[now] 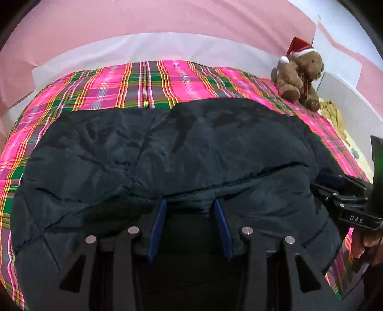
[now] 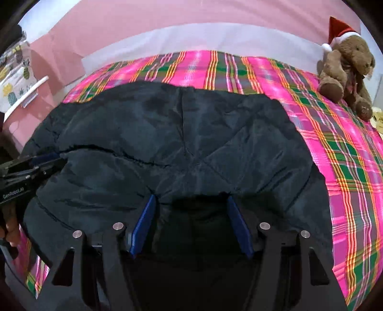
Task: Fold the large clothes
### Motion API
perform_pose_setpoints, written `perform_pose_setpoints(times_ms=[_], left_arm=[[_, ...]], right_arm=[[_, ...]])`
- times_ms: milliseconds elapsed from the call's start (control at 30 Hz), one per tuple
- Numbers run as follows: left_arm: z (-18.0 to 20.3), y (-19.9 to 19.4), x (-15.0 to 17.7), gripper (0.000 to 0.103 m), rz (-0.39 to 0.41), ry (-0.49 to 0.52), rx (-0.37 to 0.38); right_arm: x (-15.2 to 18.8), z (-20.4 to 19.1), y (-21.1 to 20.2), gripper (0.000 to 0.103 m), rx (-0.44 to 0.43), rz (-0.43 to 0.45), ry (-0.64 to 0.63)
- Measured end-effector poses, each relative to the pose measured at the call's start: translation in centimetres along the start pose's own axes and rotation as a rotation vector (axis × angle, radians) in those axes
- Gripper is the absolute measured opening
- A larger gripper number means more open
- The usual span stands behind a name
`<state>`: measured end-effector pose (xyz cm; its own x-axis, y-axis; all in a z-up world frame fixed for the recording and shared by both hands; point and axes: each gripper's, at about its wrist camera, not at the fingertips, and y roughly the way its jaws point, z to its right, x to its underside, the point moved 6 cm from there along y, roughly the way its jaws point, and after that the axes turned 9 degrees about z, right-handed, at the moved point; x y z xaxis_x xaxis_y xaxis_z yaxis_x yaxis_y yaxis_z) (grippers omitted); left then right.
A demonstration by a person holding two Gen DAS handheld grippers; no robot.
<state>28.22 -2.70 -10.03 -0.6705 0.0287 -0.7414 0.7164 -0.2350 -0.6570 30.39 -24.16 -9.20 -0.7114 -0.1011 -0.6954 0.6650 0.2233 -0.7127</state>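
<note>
Left wrist view showed the left gripper nearest, its blue pads set narrow with a bunched fold of the dark quilted jacket between them. The pads appeared to pinch that fold, and the cloth hid the tips. At the right edge, the right gripper reached in over the jacket's side, with part of a hand below it on the handle. The jacket lay spread on a pink and green plaid cover, its near part doubled over the rest along a seam line. Beyond it, at the far right corner of the cover, sat a brown teddy bear in a red Santa hat. A white band and a pink wall closed the back.

Right wrist view showed the right gripper with its pads standing wider, a thick hump of jacket filling the gap; they seemed closed on it. The left gripper came in from the left edge, its tips at the jacket's fold line. The cover showed bare to the right. The bear sat at its far right corner, and a pineapple-print cloth hung at the far left.
</note>
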Motion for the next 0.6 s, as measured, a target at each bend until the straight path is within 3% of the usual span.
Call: perform_pose_setpoints(times_ms=[267, 600], left_arm=[[0.37, 0.42, 0.67, 0.044, -0.006, 0.002, -0.030], [0.20, -0.06, 0.28, 0.045, 0.008, -0.029, -0.050]], right_arm=[[0.61, -0.40, 0.66, 0.062, 0.014, -0.050, -0.026], [-0.08, -0.09, 0.03, 0.062, 0.016, -0.042, 0.002]])
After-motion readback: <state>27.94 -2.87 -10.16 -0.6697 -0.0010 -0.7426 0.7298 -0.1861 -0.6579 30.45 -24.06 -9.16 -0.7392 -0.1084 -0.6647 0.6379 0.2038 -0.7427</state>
